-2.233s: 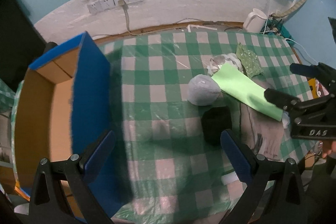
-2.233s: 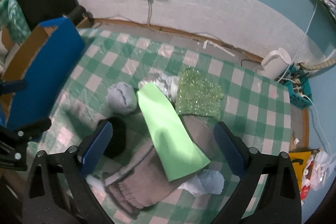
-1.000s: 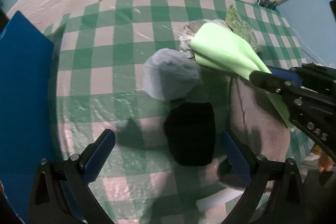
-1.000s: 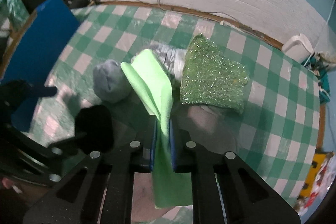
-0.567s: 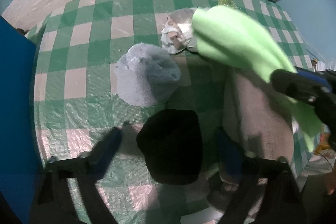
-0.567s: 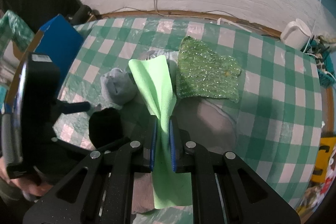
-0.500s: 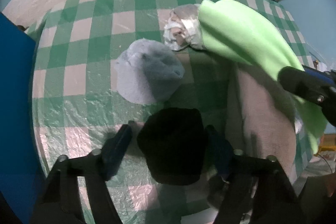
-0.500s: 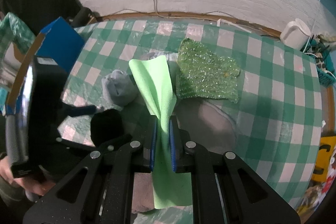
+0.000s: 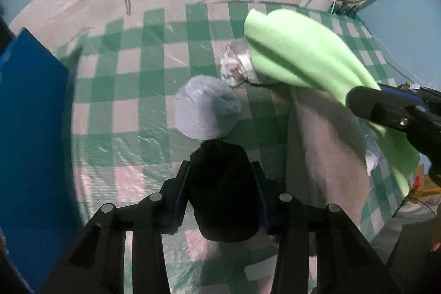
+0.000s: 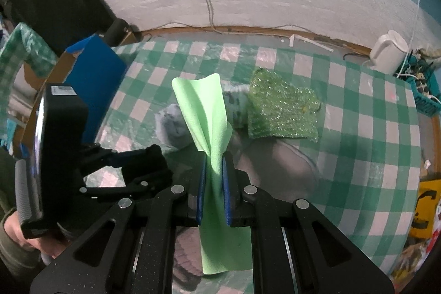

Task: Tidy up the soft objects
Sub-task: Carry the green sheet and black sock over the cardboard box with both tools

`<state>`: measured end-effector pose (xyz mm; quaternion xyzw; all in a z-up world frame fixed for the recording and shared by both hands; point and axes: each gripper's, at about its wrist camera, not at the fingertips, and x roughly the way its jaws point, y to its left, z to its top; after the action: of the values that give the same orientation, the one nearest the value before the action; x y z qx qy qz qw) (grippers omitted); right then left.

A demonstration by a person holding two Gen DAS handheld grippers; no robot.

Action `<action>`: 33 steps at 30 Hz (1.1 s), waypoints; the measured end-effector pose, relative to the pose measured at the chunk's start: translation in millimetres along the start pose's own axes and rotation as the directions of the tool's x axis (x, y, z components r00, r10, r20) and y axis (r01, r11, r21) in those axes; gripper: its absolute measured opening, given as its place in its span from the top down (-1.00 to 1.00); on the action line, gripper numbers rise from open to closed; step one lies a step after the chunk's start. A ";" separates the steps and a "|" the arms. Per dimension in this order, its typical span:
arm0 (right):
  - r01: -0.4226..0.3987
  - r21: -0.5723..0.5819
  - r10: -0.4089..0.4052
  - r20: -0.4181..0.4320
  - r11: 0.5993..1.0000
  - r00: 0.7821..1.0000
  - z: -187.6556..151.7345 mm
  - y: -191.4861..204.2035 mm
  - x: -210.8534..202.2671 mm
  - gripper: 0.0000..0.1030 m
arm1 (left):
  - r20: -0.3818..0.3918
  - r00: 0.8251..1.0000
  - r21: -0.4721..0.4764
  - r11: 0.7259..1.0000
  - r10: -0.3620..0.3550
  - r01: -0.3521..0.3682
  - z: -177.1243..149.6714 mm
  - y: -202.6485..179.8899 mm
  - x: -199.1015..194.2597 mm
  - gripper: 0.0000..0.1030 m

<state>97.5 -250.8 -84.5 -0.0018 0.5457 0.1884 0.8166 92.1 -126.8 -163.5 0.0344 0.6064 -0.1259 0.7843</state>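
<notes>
Left gripper (image 9: 222,178) closing on black bundle (image 9: 220,189), bundle sits right between its fingers, pads look about touching its sides. Bundle's on checked table (image 9: 132,73), grey ball (image 9: 205,110) just beyond it. Right gripper (image 10: 214,192) pinched tight on green cloth (image 10: 205,117), cloth lifted, hanging both sides of the jaws. Blue box (image 9: 30,134) is off to left, so left hand's nearer, guessing black bundle goes there first. Sparkly cloth (image 10: 282,115) and grey garment (image 9: 322,145) untouched on table.
</notes>
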 end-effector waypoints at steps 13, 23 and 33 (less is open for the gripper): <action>-0.009 -0.023 0.010 0.042 1.000 0.999 8.7 25.7 -23.0 0.81 | 0.123 0.989 0.004 0.996 0.088 -0.089 -12.5 16.9 -64.3 0.18; -0.033 -0.071 0.037 0.067 0.997 0.997 16.7 56.3 -39.6 0.81 | 0.180 0.974 -0.039 0.991 0.135 -0.130 -30.9 45.0 -106.2 0.18; -0.068 -0.130 0.079 0.081 0.989 0.994 30.6 96.4 -45.4 0.81 | 0.239 0.957 -0.099 0.985 0.165 -0.145 -43.0 77.4 -143.7 0.18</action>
<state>79.8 -168.7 -12.2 -0.0256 0.4965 0.2528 0.8300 36.7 -20.7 -44.4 0.0342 0.5043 -0.0430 0.8618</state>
